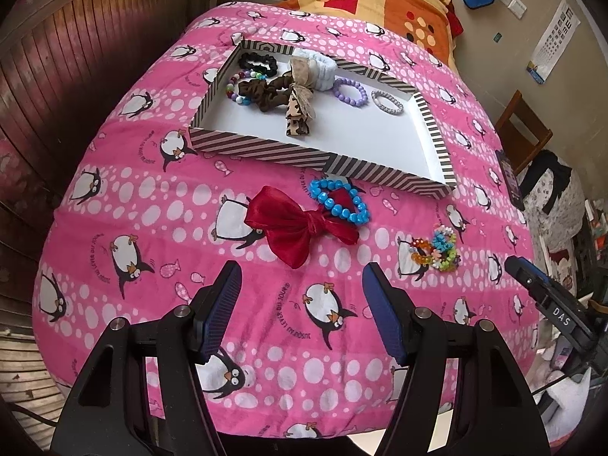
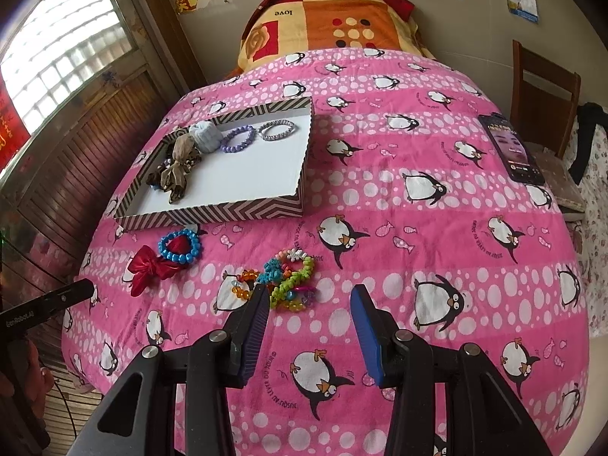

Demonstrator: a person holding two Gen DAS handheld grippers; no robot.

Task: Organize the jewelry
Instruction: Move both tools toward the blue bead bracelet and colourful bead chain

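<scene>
On the pink penguin-print bedspread (image 1: 266, 342), just outside the near wall of the shallow striped cardboard box lid (image 1: 266, 148) that already holds scrunchies and bead bracelets, lie a red satin bow (image 1: 300, 231) touching a blue plastic-bead bracelet (image 1: 340, 205), with a tangle of small multicoloured bead and coil rings (image 2: 285, 279) a little farther along toward the bedspread's right side. The left gripper (image 1: 302, 304) hangs with its jaws spread wide and empty just short of the bow, and the right gripper (image 2: 309, 321) stands moderately open and empty beside the tangle. The bow looks light and soft, best pinched at its knotted centre, while the smooth beads could roll or slip, so a grip across one side of the strand seems safest.
</scene>
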